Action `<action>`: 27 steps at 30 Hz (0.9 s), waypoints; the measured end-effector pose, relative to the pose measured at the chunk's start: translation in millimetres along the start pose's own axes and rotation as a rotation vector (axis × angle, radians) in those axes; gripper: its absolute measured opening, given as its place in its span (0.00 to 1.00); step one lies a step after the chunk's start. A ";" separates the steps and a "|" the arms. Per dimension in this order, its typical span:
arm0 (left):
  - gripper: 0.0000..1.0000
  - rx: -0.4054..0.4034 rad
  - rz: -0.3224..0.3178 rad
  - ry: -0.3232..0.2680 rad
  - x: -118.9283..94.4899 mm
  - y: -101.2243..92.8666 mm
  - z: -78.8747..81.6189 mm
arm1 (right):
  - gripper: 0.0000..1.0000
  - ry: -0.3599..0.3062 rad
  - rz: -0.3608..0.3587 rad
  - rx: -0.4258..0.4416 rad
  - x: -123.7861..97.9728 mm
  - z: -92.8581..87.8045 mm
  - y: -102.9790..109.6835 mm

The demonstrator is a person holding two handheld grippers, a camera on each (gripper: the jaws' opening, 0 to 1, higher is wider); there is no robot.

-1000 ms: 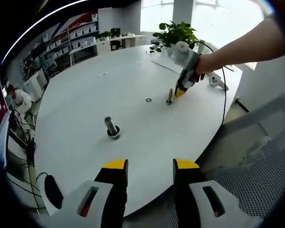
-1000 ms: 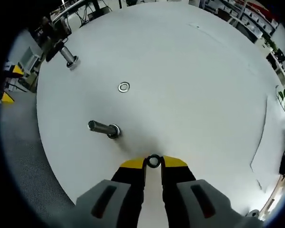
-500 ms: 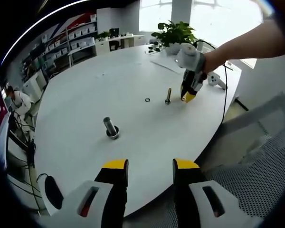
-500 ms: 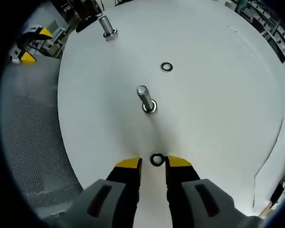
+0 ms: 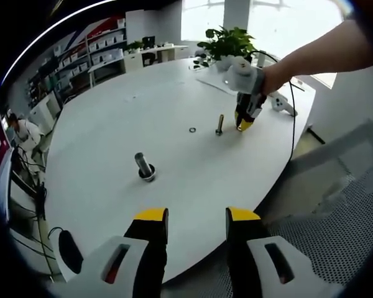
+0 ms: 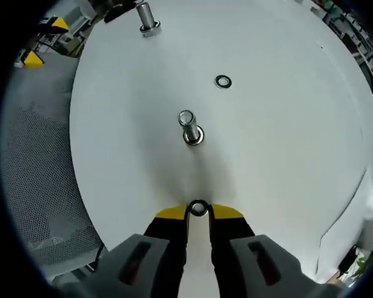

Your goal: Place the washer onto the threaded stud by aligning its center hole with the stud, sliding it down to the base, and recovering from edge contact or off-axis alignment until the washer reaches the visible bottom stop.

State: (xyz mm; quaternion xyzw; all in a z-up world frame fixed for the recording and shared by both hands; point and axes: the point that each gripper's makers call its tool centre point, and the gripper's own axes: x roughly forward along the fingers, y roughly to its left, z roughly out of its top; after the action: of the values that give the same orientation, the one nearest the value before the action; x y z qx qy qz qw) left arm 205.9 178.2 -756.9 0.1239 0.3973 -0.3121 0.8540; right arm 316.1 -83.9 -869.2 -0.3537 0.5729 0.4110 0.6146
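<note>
Right gripper [image 6: 199,211]: lower centre of the right gripper view; yellow-tipped jaws drawn close and clenched on the washer [image 6: 199,208], which sits between the tips.
Washer, position: held above the white table [image 6: 286,124], below the threaded stud [image 6: 189,126] in the frame and apart from it; not on the stud.
Threaded stud: centre of the right gripper view, upright on its round base; in the left gripper view it stands at upper centre [image 5: 219,125], just left of the right gripper [image 5: 242,123].
Second washer [image 6: 223,81]: flat on the table, upper right of the stud in the right gripper view; in the left gripper view [image 5: 192,130] it lies just left of the stud.
Second stud [image 6: 147,17]: top of the right gripper view, near the table edge; in the left gripper view [image 5: 143,166] it stands left of centre, well apart from the first stud.
Left gripper [image 5: 197,217]: bottom of the left gripper view; jaws spread with a clear gap, released, holding nothing, hovering at the near edge of the table [image 5: 112,112].
Person's hand [image 5: 270,77]: upper right of the left gripper view, wrapped around the right gripper's body.
Containers: a potted plant [image 5: 230,42] at the far table edge, top centre of the left gripper view; the pot itself is too hidden to describe.
Background: shelving [image 5: 87,59] at upper left of the left gripper view.
</note>
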 end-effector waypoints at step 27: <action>0.36 -0.014 0.030 -0.094 -8.7 7.9 19.4 | 0.13 -0.109 -0.121 0.200 -1.0 -3.3 8.3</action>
State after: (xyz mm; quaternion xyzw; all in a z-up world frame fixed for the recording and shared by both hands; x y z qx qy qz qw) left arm 218.2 179.1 -737.9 0.1091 0.3573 -0.3018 0.8771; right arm 307.1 -83.6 -868.3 -0.3015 0.5546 0.3326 0.7007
